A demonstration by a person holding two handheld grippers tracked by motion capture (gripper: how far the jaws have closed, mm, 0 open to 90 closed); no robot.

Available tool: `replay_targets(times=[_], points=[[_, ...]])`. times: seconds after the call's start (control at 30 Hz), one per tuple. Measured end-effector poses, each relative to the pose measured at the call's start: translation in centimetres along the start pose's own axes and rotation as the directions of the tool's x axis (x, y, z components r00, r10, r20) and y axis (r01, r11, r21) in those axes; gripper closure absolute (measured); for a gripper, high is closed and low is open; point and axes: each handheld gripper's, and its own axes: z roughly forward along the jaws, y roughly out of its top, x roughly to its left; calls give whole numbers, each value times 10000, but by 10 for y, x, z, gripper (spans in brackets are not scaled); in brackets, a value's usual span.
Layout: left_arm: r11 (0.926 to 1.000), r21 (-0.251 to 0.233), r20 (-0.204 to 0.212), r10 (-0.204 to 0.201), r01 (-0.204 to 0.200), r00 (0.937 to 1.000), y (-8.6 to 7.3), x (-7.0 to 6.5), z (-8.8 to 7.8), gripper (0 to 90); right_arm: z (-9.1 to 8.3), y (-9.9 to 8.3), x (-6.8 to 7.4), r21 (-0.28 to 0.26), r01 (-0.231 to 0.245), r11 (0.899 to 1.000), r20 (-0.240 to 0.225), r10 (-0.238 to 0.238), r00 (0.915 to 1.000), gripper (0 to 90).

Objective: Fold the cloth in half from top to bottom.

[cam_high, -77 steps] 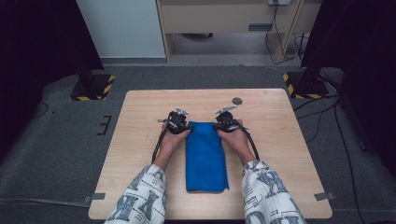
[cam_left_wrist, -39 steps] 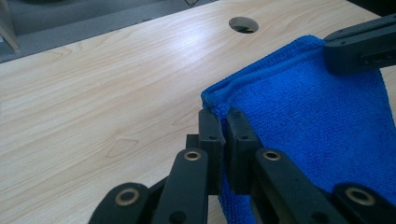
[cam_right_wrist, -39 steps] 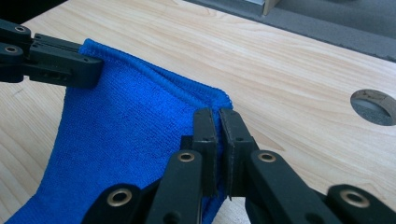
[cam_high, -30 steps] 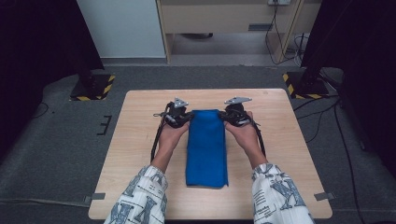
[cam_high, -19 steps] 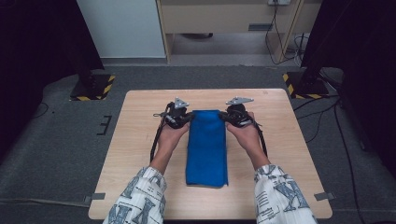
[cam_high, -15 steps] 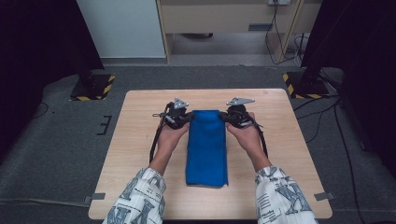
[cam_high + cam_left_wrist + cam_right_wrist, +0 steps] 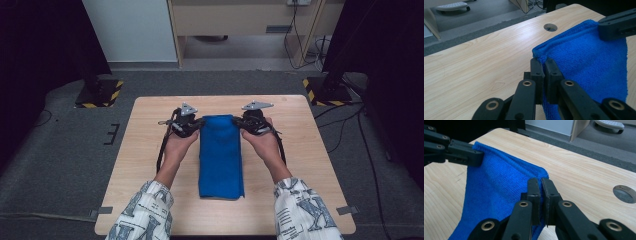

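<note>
A blue towel lies folded in a long strip down the middle of the wooden table. My left gripper is shut on its far left corner, and my right gripper is shut on its far right corner. In the left gripper view the jaws pinch the towel's hemmed corner, with the right gripper across from it. In the right gripper view the jaws clamp the other corner of the towel, opposite the left gripper. The far edge is stretched between them, slightly off the wood.
A round cable hole is cut in the table just beyond the right gripper; it is also in the left gripper view. Bare wood lies on both sides of the towel. Dark stands with striped bases flank the table's far corners.
Since the earliest frame both grippers moved away from the person and slightly apart, drawing the towel's far edge with them. Over the last second nothing visibly shifted.
</note>
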Motion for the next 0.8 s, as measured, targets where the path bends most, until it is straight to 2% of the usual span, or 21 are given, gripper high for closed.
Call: replay_targets(times=[0.17, 0.4, 0.8], points=[[9999, 92, 72, 64, -64, 10000, -6, -1, -2, 863, 2, -6, 3, 74, 82, 9999, -58, -82, 9999, 860], [9998, 15, 153, 178, -178, 9997, -15, -7, -12, 863, -6, -14, 11, 58, 333, 9994, -237, -332, 9992, 860], [9988, -27, 373, 500, -499, 9981, -22, -23, -27, 859, -23, -28, 18, -98, 262, 9996, -479, -267, 9985, 860]])
